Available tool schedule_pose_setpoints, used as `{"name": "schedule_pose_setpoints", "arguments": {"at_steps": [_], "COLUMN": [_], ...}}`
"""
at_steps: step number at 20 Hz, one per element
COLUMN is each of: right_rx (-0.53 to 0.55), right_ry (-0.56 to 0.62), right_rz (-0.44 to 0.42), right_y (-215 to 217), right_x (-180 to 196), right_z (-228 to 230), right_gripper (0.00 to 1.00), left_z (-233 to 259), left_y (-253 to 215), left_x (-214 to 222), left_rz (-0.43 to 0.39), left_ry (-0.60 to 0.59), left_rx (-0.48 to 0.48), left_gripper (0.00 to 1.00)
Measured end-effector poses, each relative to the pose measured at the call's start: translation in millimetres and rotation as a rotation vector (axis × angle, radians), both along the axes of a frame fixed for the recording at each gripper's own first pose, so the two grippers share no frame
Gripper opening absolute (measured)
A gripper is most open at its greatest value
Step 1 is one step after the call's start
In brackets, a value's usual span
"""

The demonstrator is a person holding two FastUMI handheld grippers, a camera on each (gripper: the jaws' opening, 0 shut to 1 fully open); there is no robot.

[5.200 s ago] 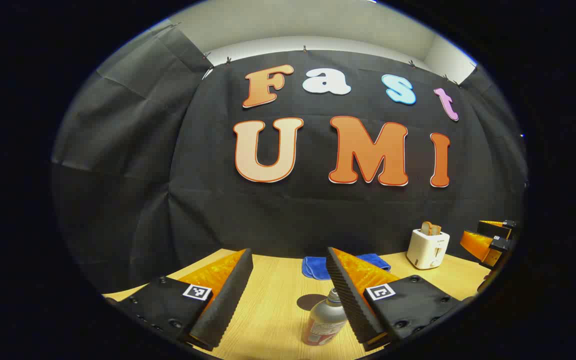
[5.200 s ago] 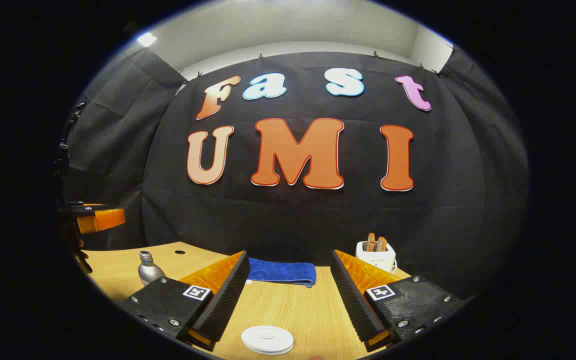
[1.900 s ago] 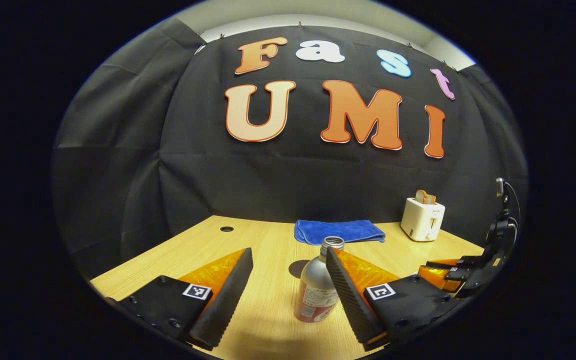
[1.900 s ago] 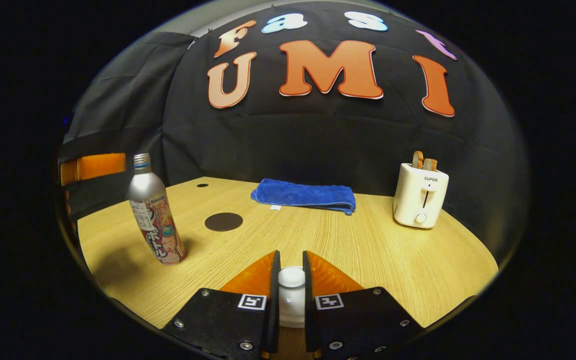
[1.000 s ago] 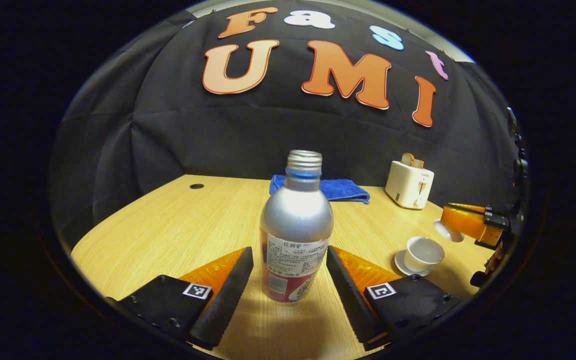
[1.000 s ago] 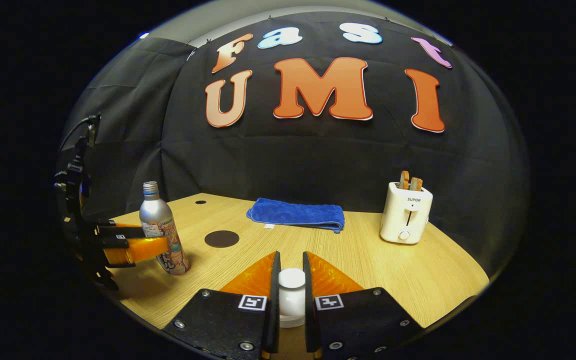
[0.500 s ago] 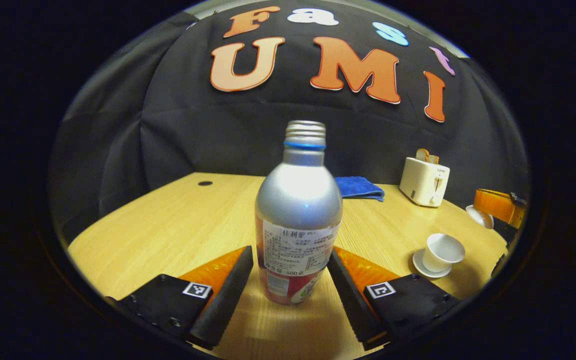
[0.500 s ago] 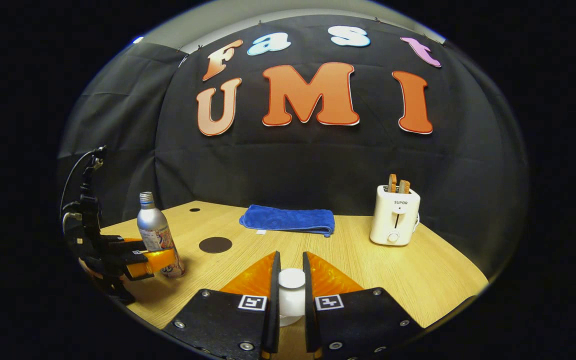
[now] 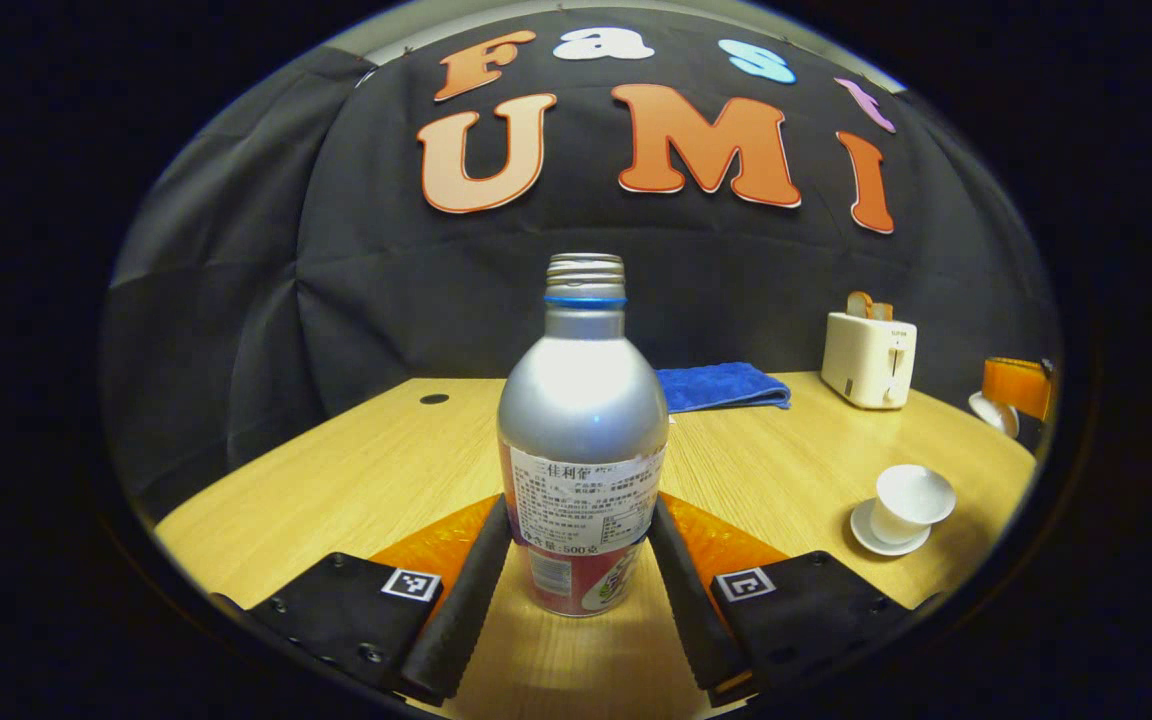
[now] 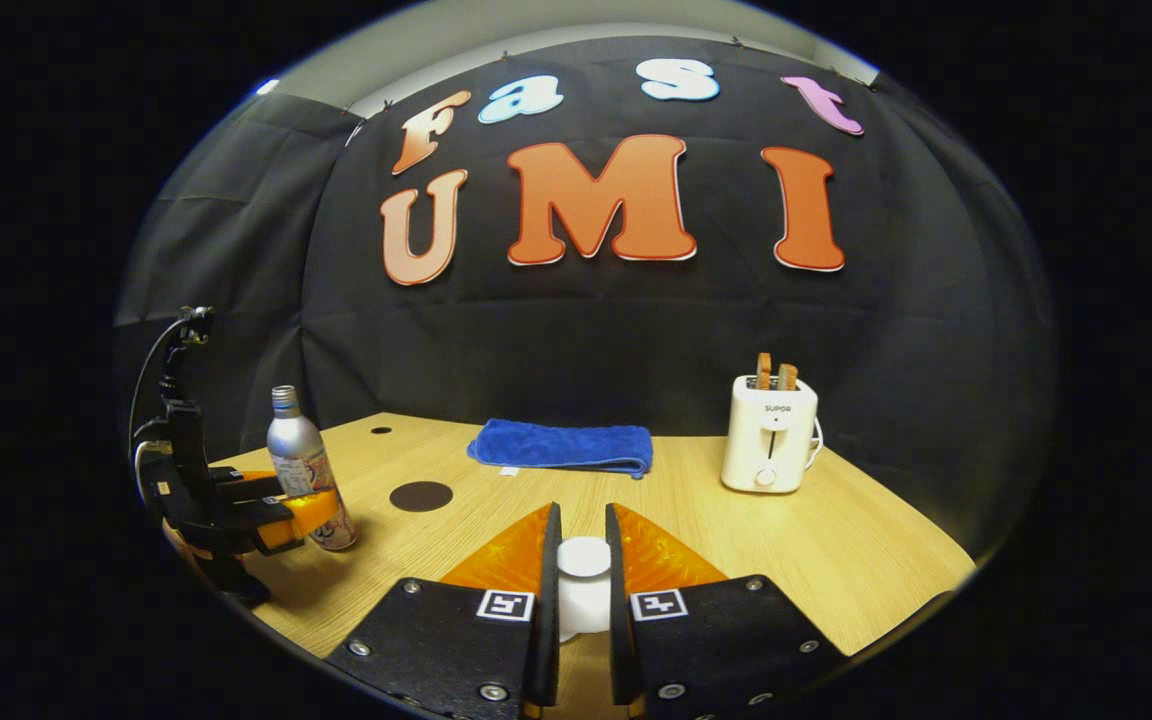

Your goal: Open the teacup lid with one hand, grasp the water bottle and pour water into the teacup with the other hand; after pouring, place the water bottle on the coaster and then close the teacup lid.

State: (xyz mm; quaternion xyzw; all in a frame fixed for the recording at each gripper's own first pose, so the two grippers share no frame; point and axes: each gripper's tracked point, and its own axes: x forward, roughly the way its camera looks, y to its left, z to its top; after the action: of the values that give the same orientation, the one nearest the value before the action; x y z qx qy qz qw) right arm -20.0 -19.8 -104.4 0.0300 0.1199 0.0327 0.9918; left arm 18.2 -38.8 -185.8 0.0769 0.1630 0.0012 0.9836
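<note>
water bottle [image 9: 582, 400]: I see brushed matt metal, glossy printed label
table [image 9: 356, 470]: wood grain, smooth
towel [image 10: 561, 445]: fuzzy cloth
teacup [image 9: 911, 500]: glossy ceramic

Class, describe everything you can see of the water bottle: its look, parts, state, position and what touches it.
The water bottle is silvery metal with a threaded, uncapped neck, a blue ring below the threads and a printed label round its lower body. It stands upright on the wooden table, between the fingers of the left gripper, which close against its sides near the label.

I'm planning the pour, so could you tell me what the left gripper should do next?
Probably lift the water bottle and carry it toward the open teacup: the left gripper appears closed on it, and the right gripper holds the lid clear.
</note>
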Motion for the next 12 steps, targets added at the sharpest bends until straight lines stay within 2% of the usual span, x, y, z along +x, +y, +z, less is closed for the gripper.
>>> {"name": "schedule_pose_setpoints", "arguments": {"at_steps": [5, 8, 12], "right_rx": [0.009, 0.016, 0.015], "right_ry": [-0.024, -0.034, -0.050], "right_rz": [-0.042, -0.065, -0.093], "right_y": [-19, -32, -49], "right_x": [-3, -6, -9], "right_z": [8, 12, 16], "right_gripper": [0.21, 0.21, 0.21], "left_z": [17, 20, 30], "left_y": [-2, -10, -23], "left_x": [6, 12, 12], "left_rz": [-0.030, -0.070, -0.114], "left_ry": [-0.038, -0.040, -0.089], "left_rx": [0.193, 0.301, 0.479], "left_gripper": [0.82, 0.85, 0.82]}}
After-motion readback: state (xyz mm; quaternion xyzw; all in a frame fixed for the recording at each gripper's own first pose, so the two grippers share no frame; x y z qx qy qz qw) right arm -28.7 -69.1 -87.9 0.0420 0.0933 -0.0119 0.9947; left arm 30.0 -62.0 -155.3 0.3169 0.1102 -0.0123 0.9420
